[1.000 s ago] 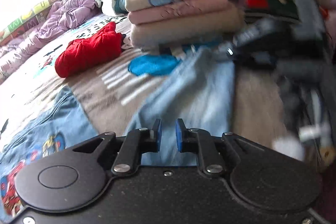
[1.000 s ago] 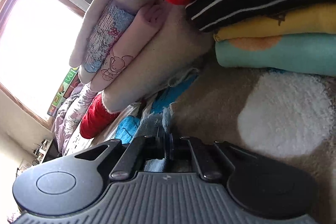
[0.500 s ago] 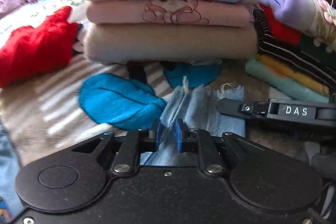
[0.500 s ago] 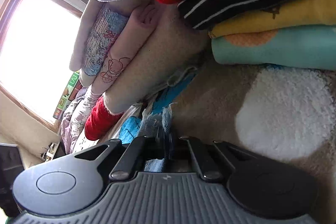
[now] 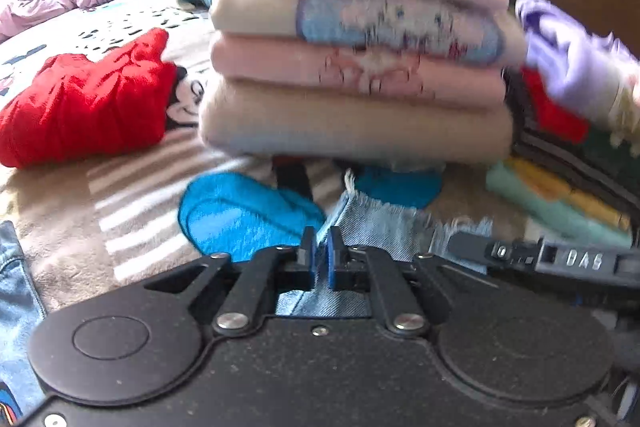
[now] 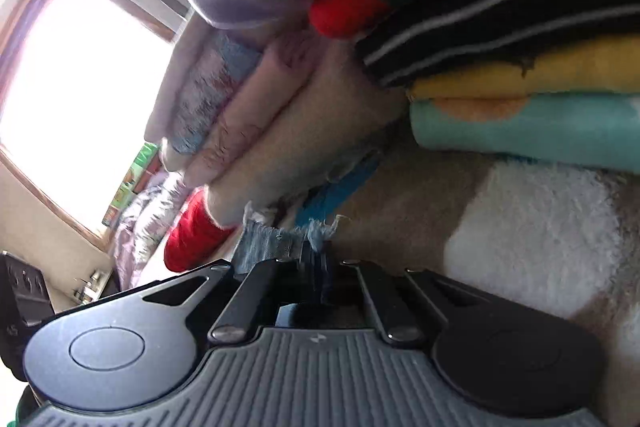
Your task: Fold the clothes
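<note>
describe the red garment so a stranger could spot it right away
Start at the tall folded stack on the bed. Beside its base, toward the window, lies the red garment, crumpled on the cartoon bedspread. It is the only loose bright red heap; its neighbours are folded pastels.

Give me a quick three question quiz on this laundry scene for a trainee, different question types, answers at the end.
1. True or false: both hand-held grippers, left and right, are shut on the denim.
2. What colour is the crumpled garment left of the folded stack?
3. The denim's frayed edge lies: A) on top of the stack, B) in front of the stack's base, C) off the bed.

Key: 1 true; 2 red; 3 B.
</note>
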Tool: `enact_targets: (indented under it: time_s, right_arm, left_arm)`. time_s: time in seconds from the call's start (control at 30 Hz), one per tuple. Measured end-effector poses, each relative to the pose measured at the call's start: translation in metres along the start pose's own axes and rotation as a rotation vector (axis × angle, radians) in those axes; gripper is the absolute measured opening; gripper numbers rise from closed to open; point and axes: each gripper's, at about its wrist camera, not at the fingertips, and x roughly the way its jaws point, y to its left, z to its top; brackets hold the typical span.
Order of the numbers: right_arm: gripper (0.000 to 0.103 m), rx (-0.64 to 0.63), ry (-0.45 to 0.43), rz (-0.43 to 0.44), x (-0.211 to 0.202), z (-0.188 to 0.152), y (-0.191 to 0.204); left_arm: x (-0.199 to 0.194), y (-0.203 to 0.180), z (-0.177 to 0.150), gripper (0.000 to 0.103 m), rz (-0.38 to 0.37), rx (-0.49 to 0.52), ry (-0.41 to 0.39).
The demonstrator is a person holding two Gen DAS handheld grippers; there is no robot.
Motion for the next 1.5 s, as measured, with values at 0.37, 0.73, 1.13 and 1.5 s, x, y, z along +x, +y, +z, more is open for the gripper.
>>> enact_targets:
  time_s: [0.37,0.73,1.13,1.5]
  right_arm:
    - [0.004,-0.007,-0.023,-0.032,-0.003,0.002,0.0]
    - [0.008,-0.161,-0.119,0.001,-0.036,0.006,0.021]
    - [0.009,-0.521,0.266,0.218,-0.014,-0.073,0.101]
    - [0.011,-0.706,0.219,0.17,-0.027,-0.125,0.148]
  left_arm:
    - [-0.022,-0.001,-0.02,0.007,0.005,-0.028,-0.025]
    - [-0.117,-0.07,-0.12,0.021,0.153,0.189,-0.078]
    - [-0.178,-0.043,-0.209,0.039,0.286,0.002,-0.063]
    - [-0.269,-0.002,-0.253,0.039,0.484,-0.093,-0.147]
